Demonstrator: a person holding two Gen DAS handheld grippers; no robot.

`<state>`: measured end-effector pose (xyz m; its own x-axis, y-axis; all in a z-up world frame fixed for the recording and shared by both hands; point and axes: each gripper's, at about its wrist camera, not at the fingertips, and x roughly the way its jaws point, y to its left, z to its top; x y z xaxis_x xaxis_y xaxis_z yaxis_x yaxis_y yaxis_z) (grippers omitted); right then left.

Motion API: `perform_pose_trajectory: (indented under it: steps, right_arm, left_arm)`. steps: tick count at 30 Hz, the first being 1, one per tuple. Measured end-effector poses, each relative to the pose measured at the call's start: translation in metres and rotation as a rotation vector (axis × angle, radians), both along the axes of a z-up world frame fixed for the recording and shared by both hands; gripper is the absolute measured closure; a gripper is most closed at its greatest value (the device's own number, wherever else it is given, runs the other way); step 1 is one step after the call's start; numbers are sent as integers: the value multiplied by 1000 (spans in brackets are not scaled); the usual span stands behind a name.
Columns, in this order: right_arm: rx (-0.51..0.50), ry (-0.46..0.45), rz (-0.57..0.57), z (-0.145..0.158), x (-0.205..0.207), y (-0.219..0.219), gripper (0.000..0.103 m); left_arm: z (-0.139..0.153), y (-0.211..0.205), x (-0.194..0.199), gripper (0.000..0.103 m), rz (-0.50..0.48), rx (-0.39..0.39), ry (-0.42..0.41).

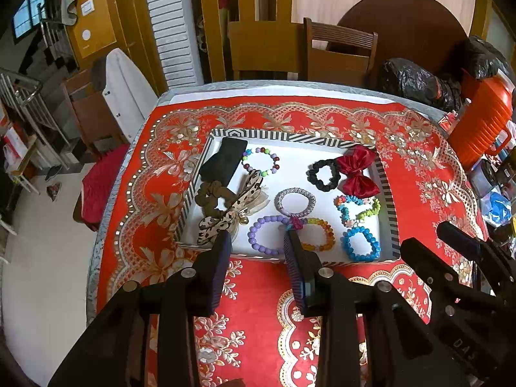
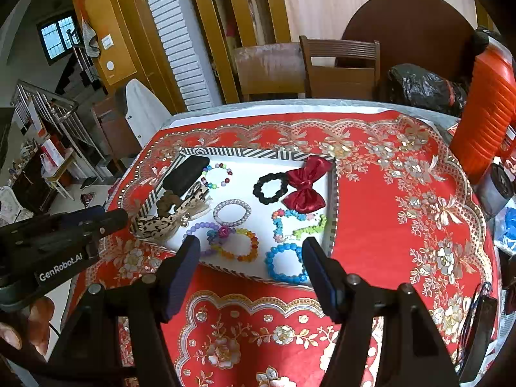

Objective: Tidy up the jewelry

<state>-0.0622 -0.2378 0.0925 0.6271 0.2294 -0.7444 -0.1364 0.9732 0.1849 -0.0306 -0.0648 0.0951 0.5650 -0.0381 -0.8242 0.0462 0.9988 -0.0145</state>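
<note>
A white tray with a striped rim (image 1: 283, 135) (image 2: 251, 154) sits on the red cloth and holds several bracelets and hair ties: a purple bead bracelet (image 1: 266, 235) (image 2: 201, 227), an orange one (image 1: 317, 235) (image 2: 238, 245), a blue one (image 1: 361, 244) (image 2: 285, 262), a black scrunchie (image 1: 323, 174) (image 2: 270, 188), a red bow (image 1: 356, 169) (image 2: 304, 183), a leopard bow (image 1: 230, 211) (image 2: 167, 217) and a black case (image 1: 224, 158) (image 2: 185, 170). My left gripper (image 1: 258, 242) is open and empty above the tray's near edge. My right gripper (image 2: 250, 248) is open and empty over the tray's near edge.
An orange ribbed container (image 1: 480, 116) (image 2: 483, 109) and clutter stand at the table's right edge. Black bags (image 1: 416, 84) (image 2: 422, 88) and wooden chairs (image 1: 338, 51) (image 2: 342, 64) are behind the table. The table's left edge drops to the floor.
</note>
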Motion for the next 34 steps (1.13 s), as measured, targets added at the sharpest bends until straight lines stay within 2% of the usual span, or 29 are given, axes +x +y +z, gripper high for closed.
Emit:
perform_pose_trajectory:
  steps: [34]
  right_arm:
    - [0, 32, 2, -15, 7, 2, 34]
  left_arm:
    - [-10, 6, 6, 89, -11, -9, 1]
